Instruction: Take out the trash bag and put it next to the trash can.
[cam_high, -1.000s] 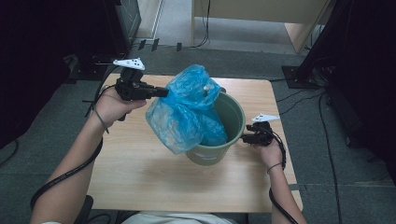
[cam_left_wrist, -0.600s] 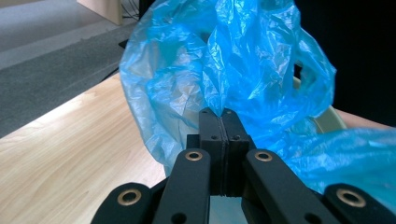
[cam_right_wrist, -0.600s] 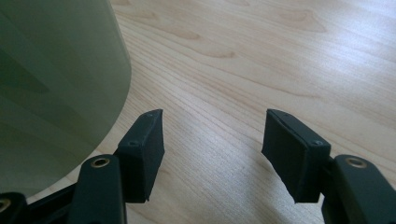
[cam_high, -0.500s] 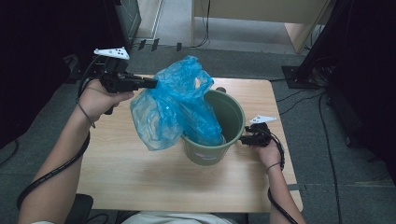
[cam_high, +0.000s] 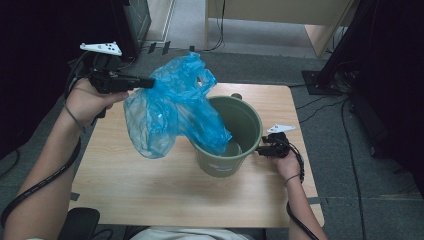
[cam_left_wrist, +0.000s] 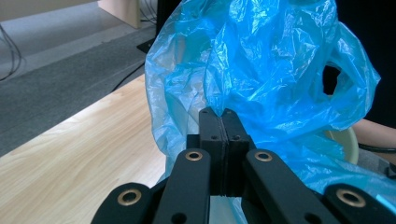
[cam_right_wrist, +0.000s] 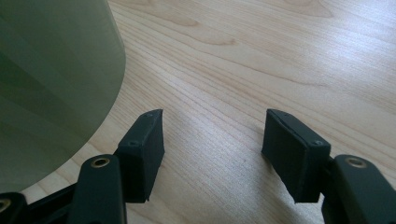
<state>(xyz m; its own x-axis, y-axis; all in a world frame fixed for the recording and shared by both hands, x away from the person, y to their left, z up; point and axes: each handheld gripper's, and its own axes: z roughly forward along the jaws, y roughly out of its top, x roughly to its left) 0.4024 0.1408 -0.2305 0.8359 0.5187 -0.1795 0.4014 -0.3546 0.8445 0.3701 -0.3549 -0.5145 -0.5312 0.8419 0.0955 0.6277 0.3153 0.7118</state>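
the left gripper (cam_high: 150, 81) is up over the table's left rear part, its jaws pressed together on a fold of the blue bag (cam_high: 172, 107). in the left gripper view the two black pads (cam_left_wrist: 212, 126) meet flat, with a thin edge of the bag (cam_left_wrist: 261, 70) pinched at their tips and the rest of the crinkled plastic billowing up and to the right beyond them. the left hand (cam_high: 87, 100) grips the tool from below, and a black cable (cam_high: 45, 175) runs back along the forearm.

the bag hangs in the air from that pinch. its upper part bunches beside the gripper, a wide translucent lobe sags down to the left above the table (cam_high: 150, 195), and another part drapes over the near left rim of the bin (cam_high: 235, 145) and down inside it.

the green bin stands upright on the table, right of centre. a small dark thing (cam_high: 236, 95) lies on the table just behind it; what it is cannot be told.

the right gripper (cam_high: 261, 149) rests low at the bin's right side, held by the right hand (cam_high: 285, 162). in the right gripper view its jaws are spread with bare wood between them, and the bin's wall (cam_right_wrist: 51, 84) stands just to the left of the left pad (cam_right_wrist: 144, 154), not touching it. it holds nothing.
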